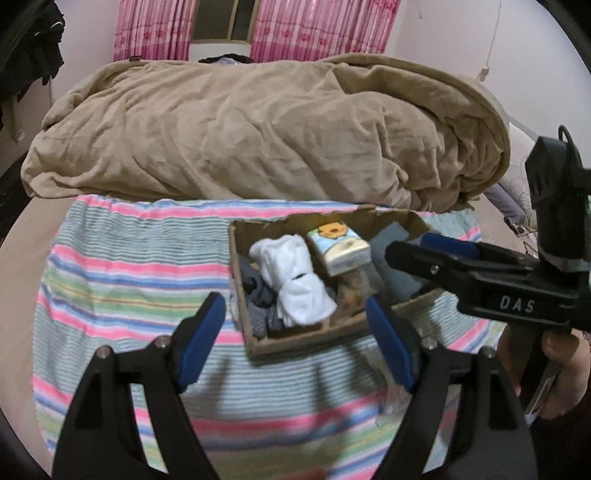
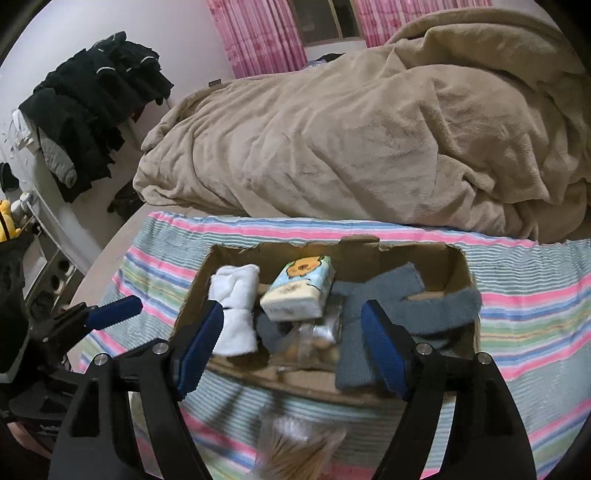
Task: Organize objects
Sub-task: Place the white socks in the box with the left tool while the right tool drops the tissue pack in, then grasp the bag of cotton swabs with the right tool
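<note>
A shallow cardboard box sits on a striped towel on the bed. It holds a white rolled cloth, a tissue pack with a bear print, dark socks, a grey-blue cloth and a clear packet. My left gripper is open and empty just before the box. My right gripper is open over the box's near edge; it also shows in the left wrist view. A blurred clear bag of tan sticks lies in front of the box.
The striped towel covers the near part of the bed. A heaped tan blanket lies behind the box. Dark clothes hang at the left wall. Pink curtains hang at the back.
</note>
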`<state>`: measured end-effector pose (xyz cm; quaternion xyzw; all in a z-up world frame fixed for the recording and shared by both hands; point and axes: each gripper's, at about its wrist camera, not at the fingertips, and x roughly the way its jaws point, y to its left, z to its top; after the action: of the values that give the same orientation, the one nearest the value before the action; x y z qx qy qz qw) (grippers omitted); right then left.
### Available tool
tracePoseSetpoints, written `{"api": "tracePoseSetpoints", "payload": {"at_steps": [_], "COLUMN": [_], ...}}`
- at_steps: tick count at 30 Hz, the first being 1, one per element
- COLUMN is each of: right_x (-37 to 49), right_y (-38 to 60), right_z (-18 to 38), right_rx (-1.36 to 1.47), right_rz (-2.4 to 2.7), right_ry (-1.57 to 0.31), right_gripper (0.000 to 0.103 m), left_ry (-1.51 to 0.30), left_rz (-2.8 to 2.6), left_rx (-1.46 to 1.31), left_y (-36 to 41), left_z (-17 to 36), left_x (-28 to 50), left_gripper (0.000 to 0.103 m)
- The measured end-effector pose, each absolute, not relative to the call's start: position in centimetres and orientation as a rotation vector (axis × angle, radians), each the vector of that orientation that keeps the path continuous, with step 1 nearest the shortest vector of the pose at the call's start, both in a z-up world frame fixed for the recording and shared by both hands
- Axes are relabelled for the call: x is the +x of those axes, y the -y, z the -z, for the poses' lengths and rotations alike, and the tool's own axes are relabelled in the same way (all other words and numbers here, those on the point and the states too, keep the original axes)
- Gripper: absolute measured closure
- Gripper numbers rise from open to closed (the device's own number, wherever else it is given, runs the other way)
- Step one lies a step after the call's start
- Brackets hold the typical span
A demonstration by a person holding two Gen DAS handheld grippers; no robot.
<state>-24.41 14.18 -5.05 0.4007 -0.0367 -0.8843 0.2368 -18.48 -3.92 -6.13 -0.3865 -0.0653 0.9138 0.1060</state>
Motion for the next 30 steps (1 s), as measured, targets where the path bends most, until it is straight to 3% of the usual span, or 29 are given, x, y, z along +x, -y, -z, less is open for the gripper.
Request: {"api": "tracePoseSetpoints", "payload": {"at_steps": [16,30], "right_x": [-18.1,-14.6], "right_y": [-14.4,-15.7], "right_z": [3.7,8.3], "right_rx": [1.097,1.219], "right_rz": [2.448,2.401], "right_ry": [0.043,0.063], "right_gripper": [0.023,0.023], "left_ry": [0.234,0.288], "left_rz": [-2.709,-2.676], "left_rx": [-1.156,-1.308], "left_y": [4.5,4.5], "left_z": [5.4,9.9], "left_x": [-12.3,-9.9], "left_gripper": [0.023,0.023]}}
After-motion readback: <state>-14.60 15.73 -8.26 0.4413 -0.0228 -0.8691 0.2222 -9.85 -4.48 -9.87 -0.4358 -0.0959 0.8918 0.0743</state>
